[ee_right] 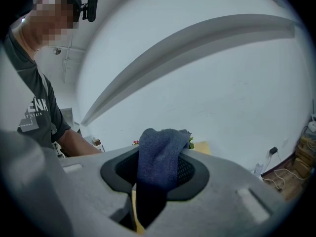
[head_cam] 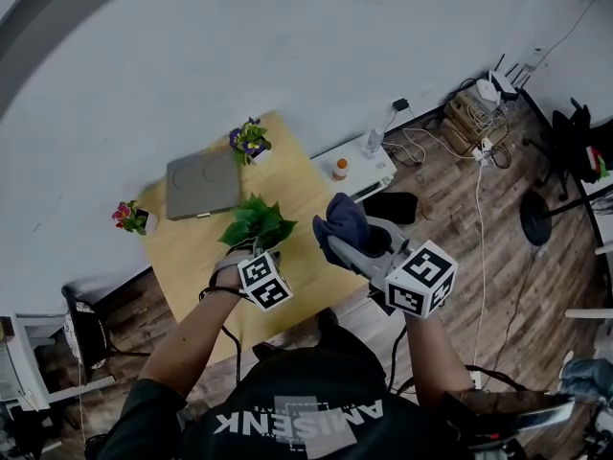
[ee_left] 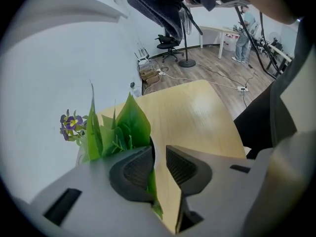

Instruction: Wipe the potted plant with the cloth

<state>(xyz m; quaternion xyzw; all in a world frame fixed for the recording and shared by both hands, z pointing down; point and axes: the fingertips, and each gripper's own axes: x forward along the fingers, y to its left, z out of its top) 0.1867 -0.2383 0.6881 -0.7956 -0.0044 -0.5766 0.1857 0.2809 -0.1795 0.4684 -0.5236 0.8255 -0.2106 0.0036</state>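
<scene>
The green potted plant point(head_cam: 257, 223) stands on the yellow wooden table point(head_cam: 192, 257). My left gripper point(head_cam: 247, 255) points steeply down at the plant's near side. In the left gripper view its jaws point(ee_left: 158, 166) stand apart, a green leaf point(ee_left: 149, 181) hangs in the gap beside the left pad, and the rest of the plant point(ee_left: 121, 127) rises just behind. My right gripper point(head_cam: 352, 247) hovers right of the plant, shut on a dark blue cloth point(head_cam: 343, 220). The cloth point(ee_right: 158, 154) bulges up from between the right gripper point(ee_right: 157, 171) pads and hangs below them.
On the table lie a grey closed laptop point(head_cam: 201, 185), a purple flower pot point(head_cam: 250, 142) at the far corner and a red flower pot point(head_cam: 130, 217) at the left edge. A white low unit point(head_cam: 369, 175) with an orange bottle point(head_cam: 340, 169) stands to the right, with cables behind it.
</scene>
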